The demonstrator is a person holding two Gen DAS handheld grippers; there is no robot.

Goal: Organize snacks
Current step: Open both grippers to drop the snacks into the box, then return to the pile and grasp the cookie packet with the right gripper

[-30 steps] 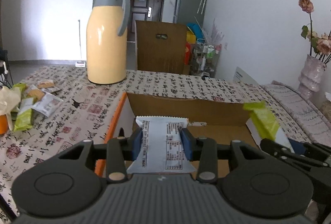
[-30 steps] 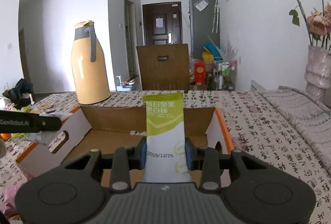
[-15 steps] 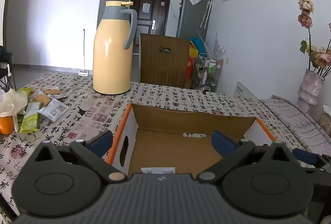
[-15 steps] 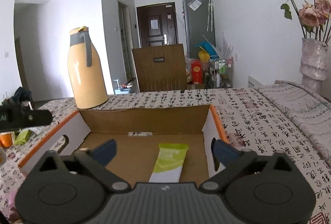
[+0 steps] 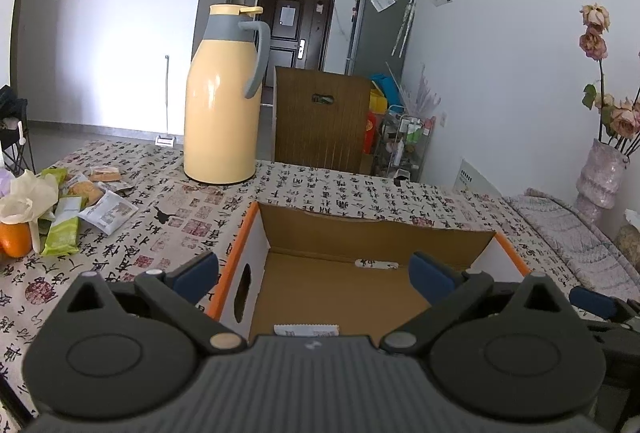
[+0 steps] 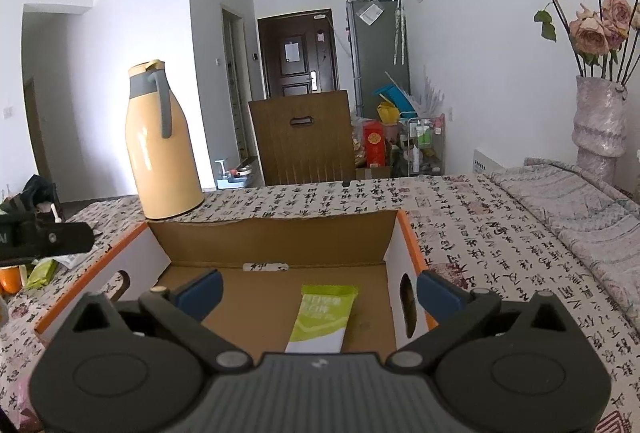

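An open cardboard box [image 5: 256, 245] with orange rims stands on the patterned tablecloth; it also shows in the right wrist view [image 6: 406, 229]. My left gripper [image 5: 314, 275] is open and empty above the box's near left part. A white snack packet [image 5: 306, 330] lies on the box floor just below it, mostly hidden. My right gripper [image 6: 318, 291] is open and empty above the box's near right part. A green snack bar [image 6: 322, 317] lies flat on the box floor below it. Several loose snack packets [image 5: 86, 203] lie on the table at the left.
A tall yellow thermos [image 5: 222, 105] stands behind the box on the left. An orange [image 5: 14, 239] and crumpled paper lie at the far left edge. A vase of dried roses [image 6: 598, 121] stands at the right. A brown chair back [image 5: 320, 121] rises behind the table.
Both grippers opened. The white packet dropped from the left gripper and the green bar from the right gripper into the box. Both grippers have since risen slightly.
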